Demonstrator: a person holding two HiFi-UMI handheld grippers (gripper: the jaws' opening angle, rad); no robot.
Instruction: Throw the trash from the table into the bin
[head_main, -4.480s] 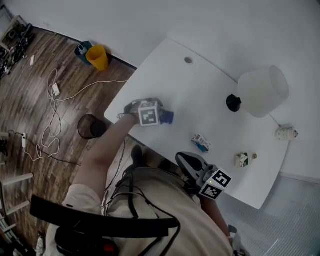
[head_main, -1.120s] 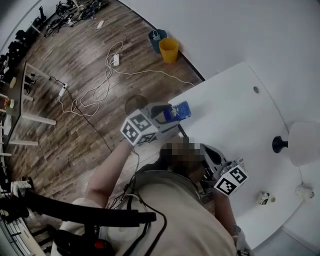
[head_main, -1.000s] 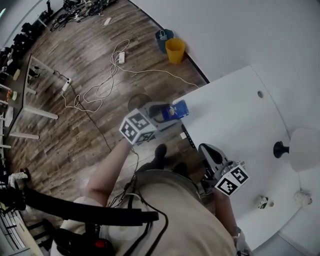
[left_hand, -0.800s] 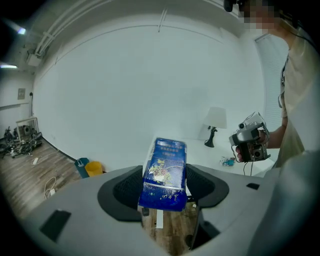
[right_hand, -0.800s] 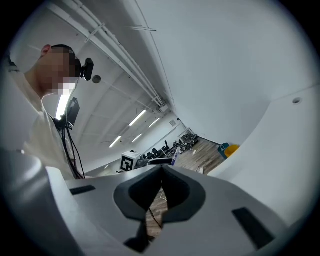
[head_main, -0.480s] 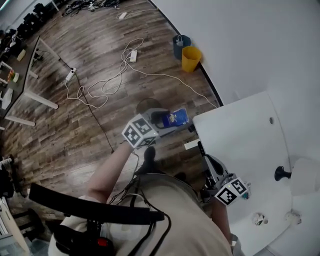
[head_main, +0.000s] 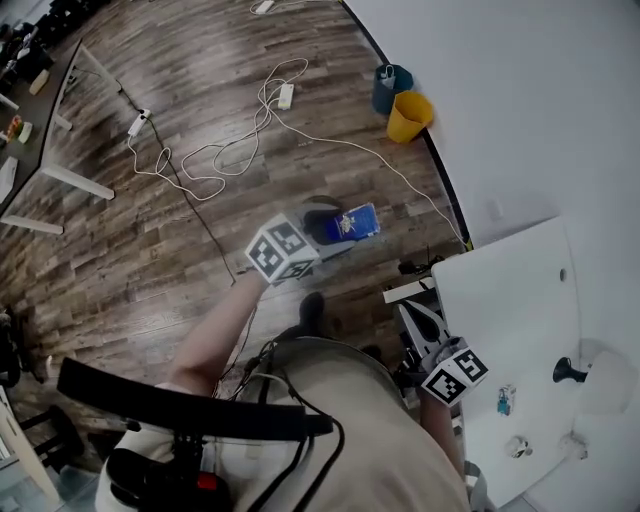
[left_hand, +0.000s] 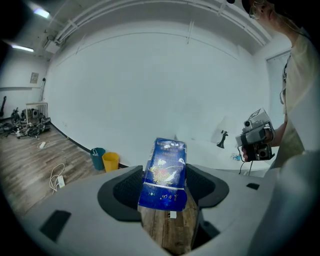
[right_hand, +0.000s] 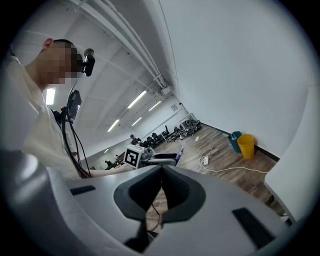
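A blue snack packet (head_main: 358, 222) (left_hand: 164, 174) stands upright between the pads of my left gripper (head_main: 345, 228) (left_hand: 165, 181), which is shut on it. In the head view the packet hangs over the wooden floor, just above the dark round bin (head_main: 314, 207), which the gripper partly hides. My right gripper (head_main: 409, 313) (right_hand: 161, 173) is shut with nothing in it, beside the corner of the white table (head_main: 520, 310). Two small pieces of trash (head_main: 503, 400) (head_main: 518, 447) lie on the table.
A yellow bucket (head_main: 410, 117) and a teal one (head_main: 389, 86) stand by the wall. White cables and power strips (head_main: 240, 150) lie across the floor. A black-based lamp (head_main: 568, 371) stands on the table. Grey table legs (head_main: 70, 180) are at the left.
Both grippers have swung away from the table towards the floor. The left one has carried the blue packet over to the dark bin. The table has slid to the right edge of the head view.
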